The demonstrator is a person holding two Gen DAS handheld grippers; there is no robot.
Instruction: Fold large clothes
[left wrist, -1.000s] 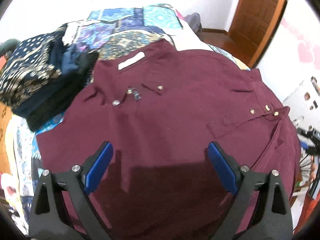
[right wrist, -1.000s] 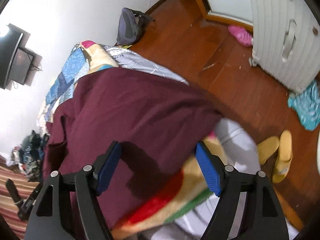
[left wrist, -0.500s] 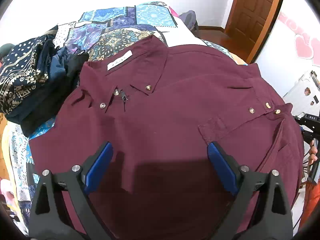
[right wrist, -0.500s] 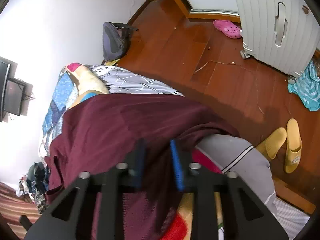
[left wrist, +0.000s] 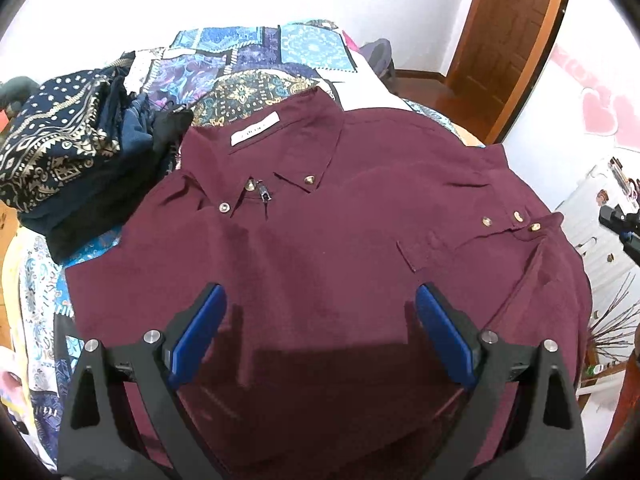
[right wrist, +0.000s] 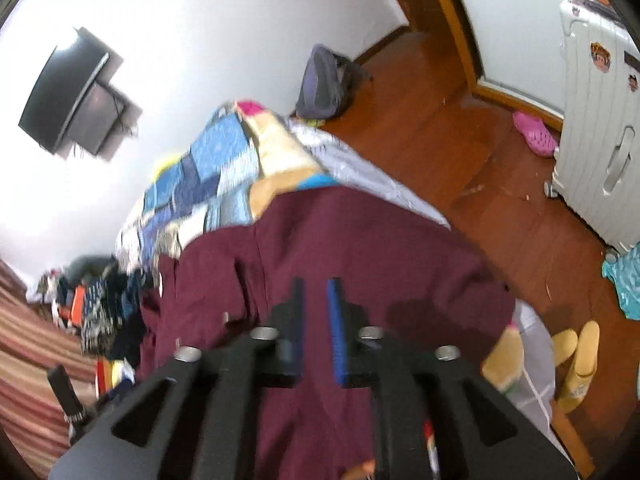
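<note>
Maroon button-down cotton shirt lies spread front-up on a patchwork quilt of blue and gold squares in the left wrist view, its collar with a white label toward the far end of the bed and a buttoned cuff folded across its right part. The left gripper hangs above the shirt's lower front, its blue-padded fingers spread wide with nothing between them. A heap of dark navy and gold-patterned folded clothes sits just beside the shirt's shoulder, at the left. A brown wooden door stands beyond the bed.

In the right wrist view, which is blurred, the same shirt covers the near end of the bed. The right gripper is over it with its fingers drawn narrow, close together; whether cloth is pinched between them cannot be told. A white ribbed suitcase stands on the red-brown wooden floor, with yellow slippers near the bed's corner.
</note>
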